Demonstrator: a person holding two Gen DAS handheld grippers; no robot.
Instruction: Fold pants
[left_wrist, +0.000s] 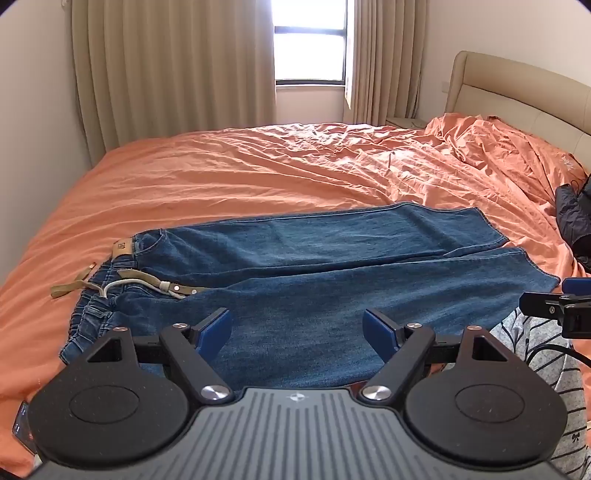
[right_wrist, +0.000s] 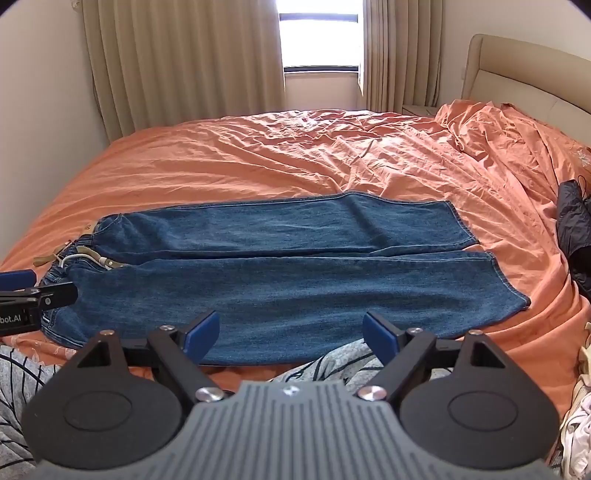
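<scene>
A pair of blue jeans (left_wrist: 314, 280) lies flat across the orange bed, waistband at the left with a tan belt (left_wrist: 147, 280), the two legs side by side running right to the hems. In the right wrist view the jeans (right_wrist: 277, 273) fill the middle. My left gripper (left_wrist: 297, 332) hovers open over the near leg by the waist end, nothing between its blue pads. My right gripper (right_wrist: 290, 338) is open above the near edge of the jeans, also with nothing in it. Each gripper shows at the edge of the other's view.
The orange bedsheet (left_wrist: 258, 173) is wrinkled toward the beige headboard (left_wrist: 517, 88) at right. A dark garment (left_wrist: 572, 218) lies at the right edge. Striped grey fabric (right_wrist: 343, 363) sits at the bed's near side. Curtains and a window stand behind.
</scene>
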